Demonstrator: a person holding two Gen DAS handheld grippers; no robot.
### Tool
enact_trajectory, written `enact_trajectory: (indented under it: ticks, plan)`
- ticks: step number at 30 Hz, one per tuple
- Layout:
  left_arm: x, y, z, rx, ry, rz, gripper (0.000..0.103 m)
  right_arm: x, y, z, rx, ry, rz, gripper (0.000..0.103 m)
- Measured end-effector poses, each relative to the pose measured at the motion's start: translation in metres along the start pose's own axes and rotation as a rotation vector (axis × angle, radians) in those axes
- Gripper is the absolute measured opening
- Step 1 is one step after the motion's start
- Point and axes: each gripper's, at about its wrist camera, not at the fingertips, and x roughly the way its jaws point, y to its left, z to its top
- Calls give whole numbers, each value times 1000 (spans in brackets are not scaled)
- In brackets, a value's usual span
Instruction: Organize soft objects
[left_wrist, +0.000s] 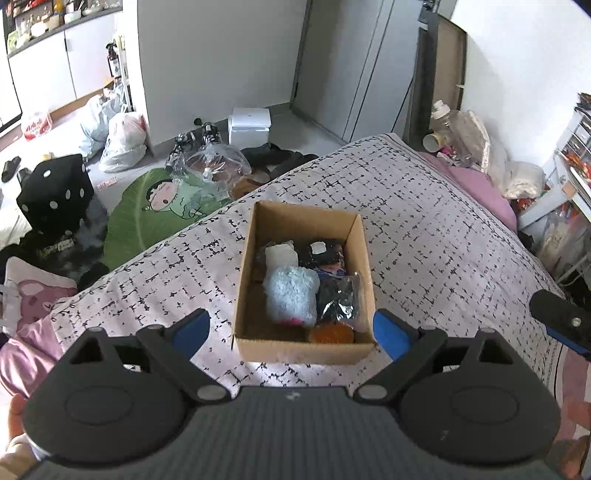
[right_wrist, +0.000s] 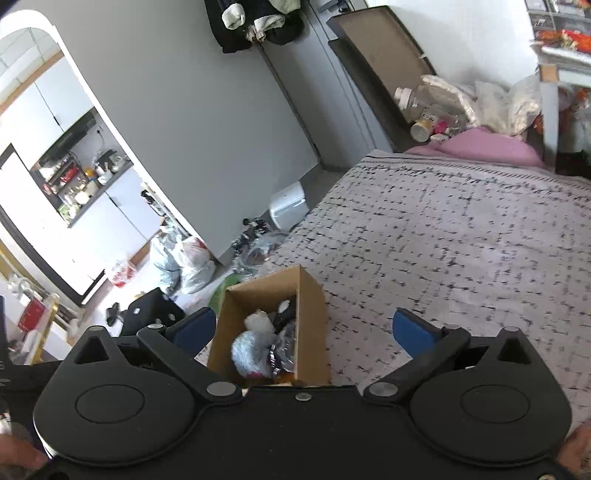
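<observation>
Both sets of jaws stand wide apart with nothing between the pads: the left gripper (left_wrist: 291, 330) hangs above the near end of the cardboard box (left_wrist: 301, 347), and the right gripper (right_wrist: 303, 332) hovers off to one side of it, its tip just showing at the edge of the left view.

Inside the box sit the soft things, packed close: a fluffy pale blue item (left_wrist: 291, 297) nearest the middle, a white bundle (left_wrist: 281, 255) behind it, dark pieces (left_wrist: 321, 251) alongside, a crinkly clear packet with something black in it (left_wrist: 338, 299), and an orange bit (left_wrist: 330, 334) at the near wall. No loose soft items show on the patterned bedspread (left_wrist: 424, 229), so the sorting looks close to finished.

The box rests on a soft bed, not far from the edge that drops to the cluttered floor (left_wrist: 122, 173). A nudge from either gripper could tip or slide it on that yielding surface. The blue item rides high and could tumble out if the box were jostled.
</observation>
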Motion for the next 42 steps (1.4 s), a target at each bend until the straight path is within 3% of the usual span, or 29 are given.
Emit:
enact_trajectory:
  ticks: [17,28,42]
  plan:
    - [-84,-9,-26,129,-100,40,94,-60,18,-26,-74,1,-25,103]
    - [-105,-12,-49,155,-95,34,94,-96,35,-34,-128,-27,-59,103]
    - [-124,-13,-75,170,-123,42,94,-108,43,-60,-185,21,-62,103]
